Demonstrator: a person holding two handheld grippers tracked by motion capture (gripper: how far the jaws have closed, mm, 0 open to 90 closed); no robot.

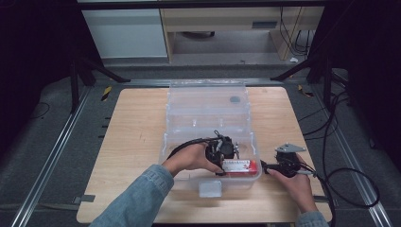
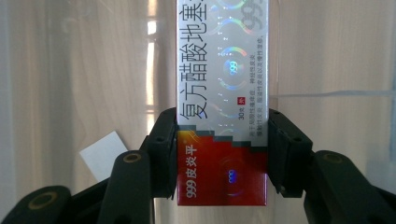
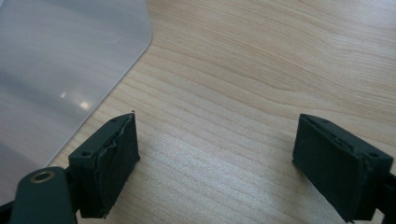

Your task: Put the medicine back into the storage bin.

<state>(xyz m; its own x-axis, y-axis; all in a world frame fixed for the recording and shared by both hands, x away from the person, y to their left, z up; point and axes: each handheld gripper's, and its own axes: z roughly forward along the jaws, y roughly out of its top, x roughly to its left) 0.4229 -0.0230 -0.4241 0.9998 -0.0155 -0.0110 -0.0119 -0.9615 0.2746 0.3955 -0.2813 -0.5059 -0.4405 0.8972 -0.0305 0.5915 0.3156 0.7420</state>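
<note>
Red-and-silver medicine box (image 2: 222, 100) is clamped across its short width between my left gripper (image 2: 222, 154) pads, its long axis running straight out from the jaws, low inside the clear plastic bin (image 1: 189, 142) at its near-right corner. My right gripper (image 3: 229, 163) sits on the wooden table (image 3: 261, 70) just outside that corner, jaws wide and empty. I judge the left only needs to let go; the right is out of it.

left claw (image 2: 222, 140) – clamped, seemingly level | right claw (image 3: 215, 163) – agape, low
</note>
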